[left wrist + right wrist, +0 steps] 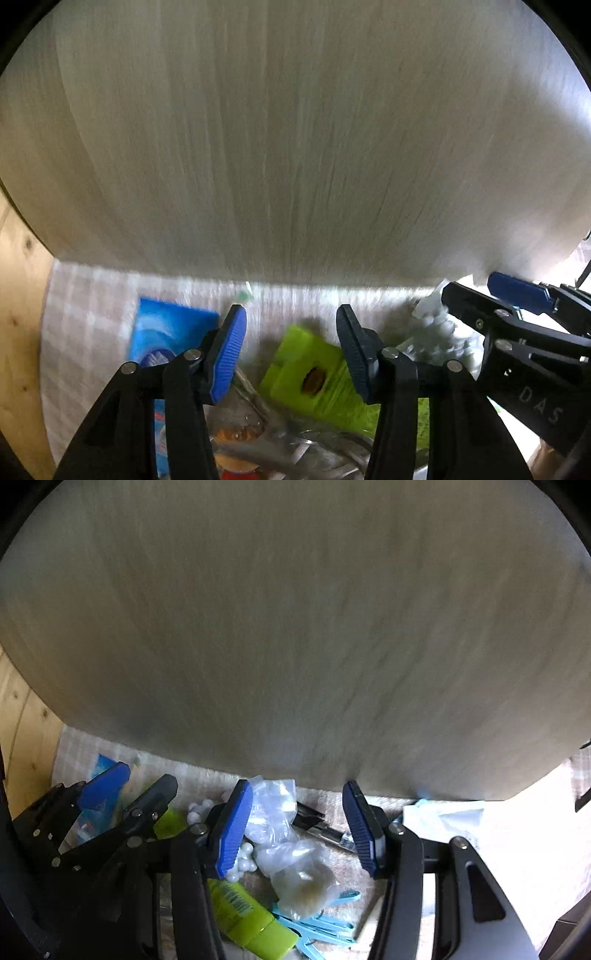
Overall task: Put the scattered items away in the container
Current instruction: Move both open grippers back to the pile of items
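Left gripper: jaws apart, nothing between; poised over lime-green packet, likely its pick.
Right gripper: wide, empty; clear bag sits between the fingers.
Items: clustered on checked cloth.
Blue packet: 9 o'clock of the lime-green packet.
Container: not visible.

Lime-green box, blue packet, pale checked cloth.

Lime-green tube partly hidden behind right gripper; everything motion-blurred.
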`<state>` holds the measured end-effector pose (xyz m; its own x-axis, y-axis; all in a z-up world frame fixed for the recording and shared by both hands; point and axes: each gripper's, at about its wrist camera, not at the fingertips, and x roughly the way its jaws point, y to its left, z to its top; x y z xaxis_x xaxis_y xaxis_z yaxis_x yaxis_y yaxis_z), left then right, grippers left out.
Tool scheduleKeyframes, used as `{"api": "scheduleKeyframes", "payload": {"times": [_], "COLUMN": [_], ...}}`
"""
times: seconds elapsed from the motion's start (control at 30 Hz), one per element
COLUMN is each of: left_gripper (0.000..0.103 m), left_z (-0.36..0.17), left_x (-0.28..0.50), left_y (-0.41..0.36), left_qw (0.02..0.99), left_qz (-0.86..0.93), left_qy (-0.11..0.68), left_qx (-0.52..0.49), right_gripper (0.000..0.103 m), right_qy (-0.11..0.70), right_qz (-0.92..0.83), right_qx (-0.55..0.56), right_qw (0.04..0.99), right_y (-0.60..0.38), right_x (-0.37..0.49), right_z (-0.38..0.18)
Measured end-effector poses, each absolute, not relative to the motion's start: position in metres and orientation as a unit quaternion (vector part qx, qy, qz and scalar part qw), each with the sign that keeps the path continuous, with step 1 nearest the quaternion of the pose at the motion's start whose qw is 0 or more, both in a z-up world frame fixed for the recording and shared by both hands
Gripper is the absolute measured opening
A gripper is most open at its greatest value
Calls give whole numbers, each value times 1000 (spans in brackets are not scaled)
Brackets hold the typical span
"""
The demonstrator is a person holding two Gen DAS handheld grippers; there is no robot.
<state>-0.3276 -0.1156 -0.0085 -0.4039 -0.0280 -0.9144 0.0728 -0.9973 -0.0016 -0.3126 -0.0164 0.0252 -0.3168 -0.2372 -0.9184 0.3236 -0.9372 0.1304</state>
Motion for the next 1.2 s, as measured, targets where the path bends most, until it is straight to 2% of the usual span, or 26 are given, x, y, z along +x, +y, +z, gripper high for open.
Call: {"api": "scheduleKeyframes", "payload": {"times": [0.37, 0.67, 0.97, 1.2], "left_gripper": [43, 43, 46, 46], "left_z": [-4, 1, 6, 54], "left_x": [-250, -147, -81, -74], "left_y": [-68, 17, 76, 20], "left_qw": [-11, -60, -103, -68], "left_qz": [-831, -823, -816, -839], "left_qy": [17, 12, -34, -23], "left_qx": [555, 565, 568, 540], "right_gripper": [50, 49, 49, 49], "right_qy": [119, 156, 131, 110], "right_qz": [-770, -775, -771, -789], "right_qx": [578, 561, 582, 563], "right_qw": [244, 248, 223, 221], "right_y": [4, 83, 178, 207], "right_x": [-258, -165, -118, -107], "right_z": [16, 16, 14, 43]}}
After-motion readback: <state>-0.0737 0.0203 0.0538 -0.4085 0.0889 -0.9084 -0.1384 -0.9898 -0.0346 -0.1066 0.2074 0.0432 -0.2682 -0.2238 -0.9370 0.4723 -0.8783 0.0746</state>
